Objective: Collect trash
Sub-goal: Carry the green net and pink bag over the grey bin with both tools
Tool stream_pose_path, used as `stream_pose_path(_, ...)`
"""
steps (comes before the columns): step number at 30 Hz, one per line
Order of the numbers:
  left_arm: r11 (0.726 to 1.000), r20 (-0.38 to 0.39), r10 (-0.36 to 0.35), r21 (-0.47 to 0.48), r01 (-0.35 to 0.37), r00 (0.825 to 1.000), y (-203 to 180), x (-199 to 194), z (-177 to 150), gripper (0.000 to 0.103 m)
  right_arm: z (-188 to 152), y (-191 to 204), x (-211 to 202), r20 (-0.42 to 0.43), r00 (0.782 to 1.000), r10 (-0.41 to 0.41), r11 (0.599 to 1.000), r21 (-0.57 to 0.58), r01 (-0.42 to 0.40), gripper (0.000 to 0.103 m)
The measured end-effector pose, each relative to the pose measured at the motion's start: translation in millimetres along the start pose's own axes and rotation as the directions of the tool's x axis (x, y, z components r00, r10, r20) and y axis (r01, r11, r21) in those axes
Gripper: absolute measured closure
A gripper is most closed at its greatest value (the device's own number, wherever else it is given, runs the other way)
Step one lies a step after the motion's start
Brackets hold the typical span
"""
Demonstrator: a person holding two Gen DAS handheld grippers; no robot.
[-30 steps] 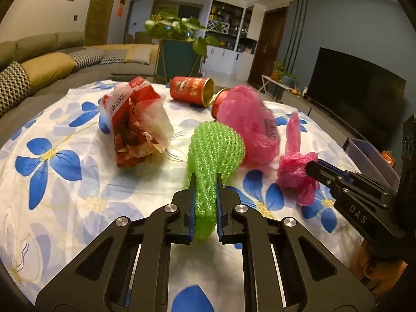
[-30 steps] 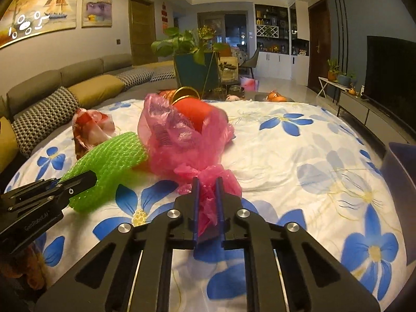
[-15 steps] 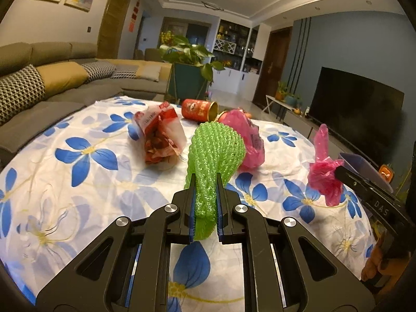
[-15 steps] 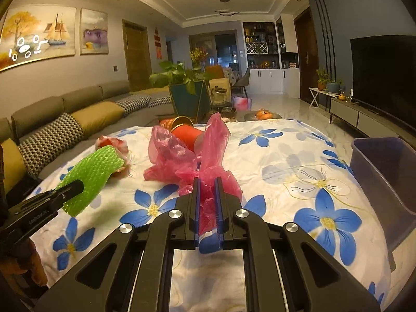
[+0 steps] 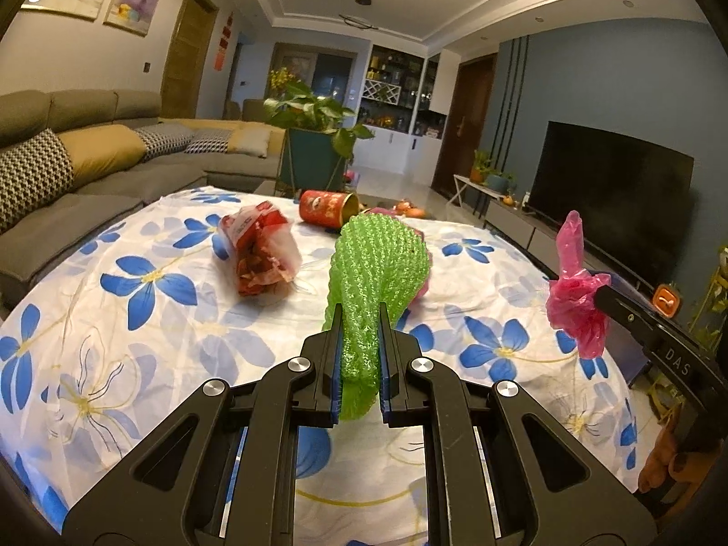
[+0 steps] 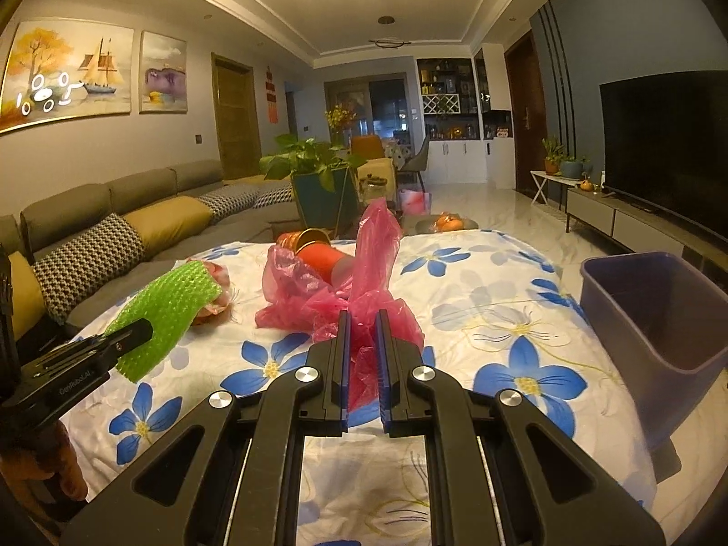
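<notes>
Over the flowered worktop (image 5: 136, 318), my left gripper (image 5: 359, 314) is clamped on green foam netting (image 5: 377, 264). Right gripper (image 6: 361, 318) pinches a pink plastic bag (image 6: 364, 273), with a purple bin (image 6: 659, 314) just right.

Domestic living room. Furnishings: grey sectional sofa (image 6: 113, 209) with patterned cushions, wall-mounted television (image 6: 669, 145) above a low console, framed paintings (image 6: 68, 68), potted plant (image 5: 314, 113), floral-clothed table (image 5: 136, 318). Open shelving with a wine rack (image 6: 439, 102) at the far end.

Both black grippers have silver screw heads, blue-edged fingers (image 5: 336, 355), and white side lettering.
</notes>
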State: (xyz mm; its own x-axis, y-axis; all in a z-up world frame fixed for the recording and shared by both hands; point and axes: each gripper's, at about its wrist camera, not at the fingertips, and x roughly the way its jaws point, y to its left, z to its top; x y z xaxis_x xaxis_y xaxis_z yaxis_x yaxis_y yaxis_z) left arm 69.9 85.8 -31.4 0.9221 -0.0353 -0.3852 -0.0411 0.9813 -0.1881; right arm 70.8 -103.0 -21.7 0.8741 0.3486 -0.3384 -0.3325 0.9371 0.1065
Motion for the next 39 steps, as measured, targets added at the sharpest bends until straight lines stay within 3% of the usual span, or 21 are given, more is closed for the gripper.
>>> stream_pose_path(8,0.998,0.014,-0.034,0.048,0.033,0.999,-27,7,8,0.092,6,-20,-17,0.04,0.998,-0.051,0.999,0.02,0.05,0.092)
stream_pose_path(15,0.988,0.024,-0.111,0.112,0.108,0.994,-71,21,21,0.092,16,-53,-32,0.086,0.986,-0.141,0.989,0.046,0.138,0.092)
stream_pose_path(28,0.94,0.008,-0.268,0.22,0.26,0.963,-173,68,49,0.092,42,-137,-58,0.166,0.922,-0.349,0.935,0.127,0.331,0.092)
stream_pose_path(39,0.886,-0.003,-0.381,0.284,0.365,0.925,-245,95,55,0.092,43,-176,-67,0.177,0.875,-0.451,0.89,0.168,0.425,0.092)
